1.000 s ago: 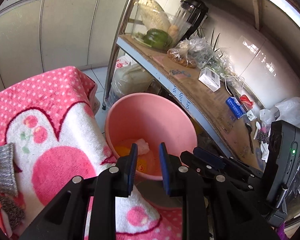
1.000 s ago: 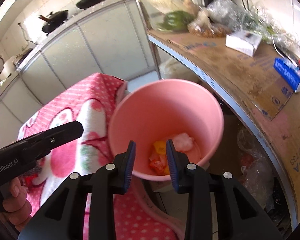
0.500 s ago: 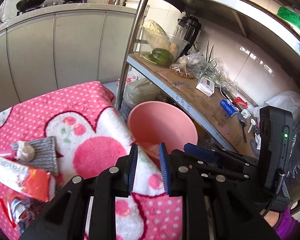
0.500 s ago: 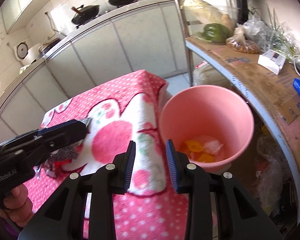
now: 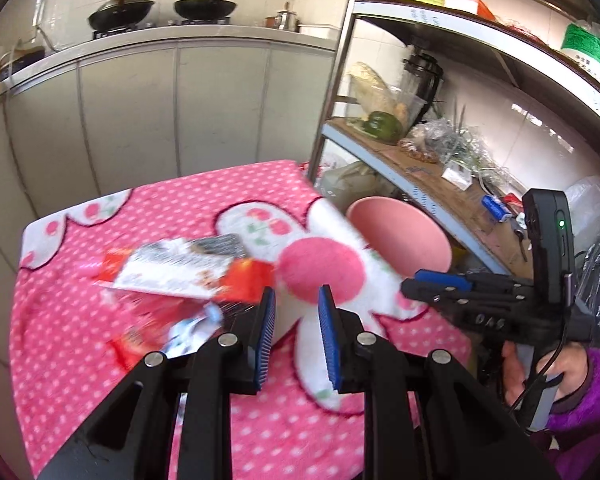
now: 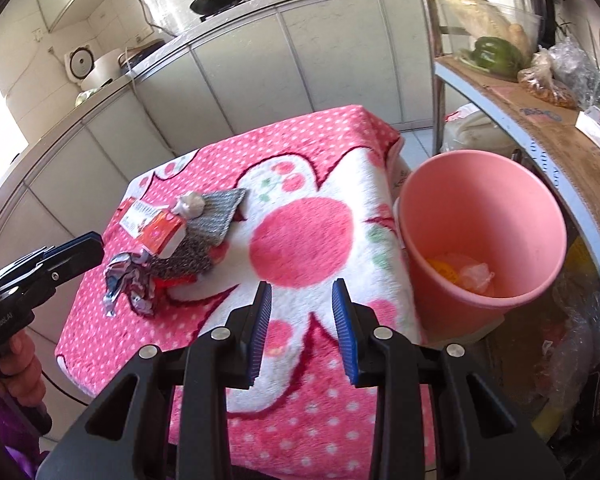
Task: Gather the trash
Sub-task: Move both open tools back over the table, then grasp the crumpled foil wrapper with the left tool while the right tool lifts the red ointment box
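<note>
- Between pickups: left gripper (image 5: 296, 334) and right gripper (image 6: 302, 326) both spread, empty, above the cloth (image 6: 312, 400).
- Trash (image 6: 168, 248) heaped far left on cloth; bin (image 6: 480, 236) right, some scraps inside.
- Next, likely: reach left, pinch the foil wad (image 6: 128, 282).

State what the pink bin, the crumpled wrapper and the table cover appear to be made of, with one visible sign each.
Pink bin: likely matte plastic, smooth moulded wall. Crumpled wrapper: apparently metallised foil film, shiny silver creases. Table cover: fleecy textile, fuzzy pile, printed dots.
</note>
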Motion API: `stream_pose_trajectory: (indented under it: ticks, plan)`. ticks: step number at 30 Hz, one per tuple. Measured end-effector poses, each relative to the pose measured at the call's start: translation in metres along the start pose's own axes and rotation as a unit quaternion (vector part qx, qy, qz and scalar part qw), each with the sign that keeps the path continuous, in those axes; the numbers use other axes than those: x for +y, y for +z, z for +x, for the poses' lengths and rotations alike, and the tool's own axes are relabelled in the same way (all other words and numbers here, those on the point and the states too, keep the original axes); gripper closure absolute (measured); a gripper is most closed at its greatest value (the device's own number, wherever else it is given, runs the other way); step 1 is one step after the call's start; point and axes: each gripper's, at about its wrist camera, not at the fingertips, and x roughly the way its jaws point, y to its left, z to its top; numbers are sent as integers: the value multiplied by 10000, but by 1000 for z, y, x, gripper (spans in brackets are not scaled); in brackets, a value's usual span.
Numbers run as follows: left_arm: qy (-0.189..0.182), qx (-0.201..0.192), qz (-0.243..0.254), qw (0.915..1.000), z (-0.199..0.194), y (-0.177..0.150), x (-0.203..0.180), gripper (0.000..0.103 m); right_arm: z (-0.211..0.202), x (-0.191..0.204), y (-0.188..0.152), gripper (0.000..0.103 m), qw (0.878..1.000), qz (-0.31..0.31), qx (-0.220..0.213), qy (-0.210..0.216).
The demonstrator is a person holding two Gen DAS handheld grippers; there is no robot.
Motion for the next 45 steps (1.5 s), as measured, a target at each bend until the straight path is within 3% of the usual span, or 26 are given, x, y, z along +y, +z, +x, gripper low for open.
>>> stream_pose_trajectory:
  ticks: [11,21,28,30,32,38,45]
  plan:
    - [449,394,-311,9977,-12,-45,52,82,20,28,-5,71,9980,-326,321,441]
    - [563,439,-110,9974,5,-34,47,82,24,39,-5,71,9963,-534,386,554]
    - [443,429,-148,9980,13,-39,52,82,26,61,7,71,9921,-951,336,744]
    - [409,409,-231,9981,14,-41,56,88,27,70,12,69,9899,-1113,334,815]
    - [373,351,-287,9983,12,-43,60,98,28,81,19,59,9869,-1314,331,876]
    - [204,139,-479,9985,-7,-46,69,99,34,120,41,51,9705,-2134,433,1035]
    - [116,-81,-676,9976,-35,-52,79,99,72,163,68,47,9419,-3147,861,799]
